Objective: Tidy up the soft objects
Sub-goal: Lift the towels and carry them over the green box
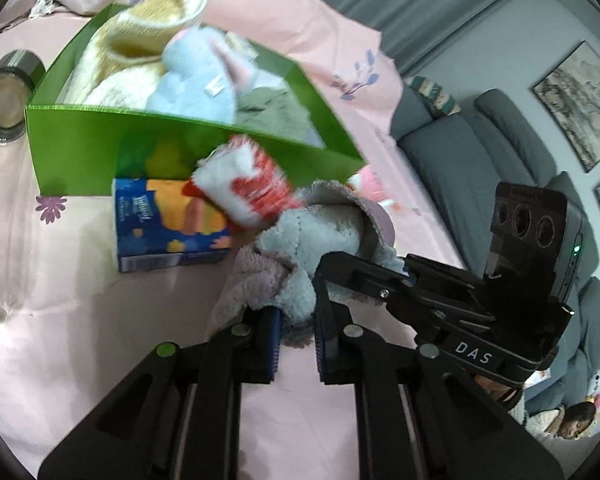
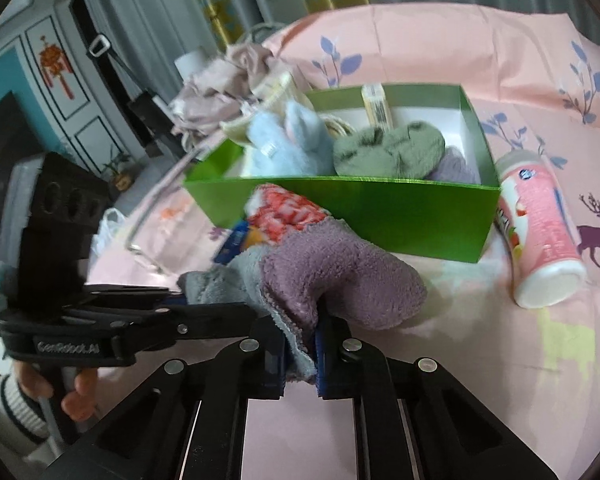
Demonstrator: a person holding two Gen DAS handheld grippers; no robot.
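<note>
Both grippers hold one fuzzy grey and purple sock (image 1: 300, 240) above the pink sheet, in front of the green box (image 1: 112, 148). My left gripper (image 1: 296, 336) is shut on its grey end. My right gripper (image 2: 300, 354) is shut on its other edge; the sock's purple part (image 2: 340, 276) bulges ahead of it. A red and white fuzzy sock (image 1: 248, 184) lies between the held sock and the box; it also shows in the right wrist view (image 2: 288, 212). The green box (image 2: 380, 208) holds a light blue plush (image 2: 280, 144), an olive sock (image 2: 388, 148) and a cream knit item (image 1: 140, 40).
A blue and orange tissue packet (image 1: 168, 224) lies in front of the box. A pink and white bottle (image 2: 540, 232) lies right of it. A tape roll (image 1: 8, 96) sits left of the box. Crumpled pink cloth (image 2: 220, 80) lies behind it. A grey sofa (image 1: 480, 152) stands beyond the bed.
</note>
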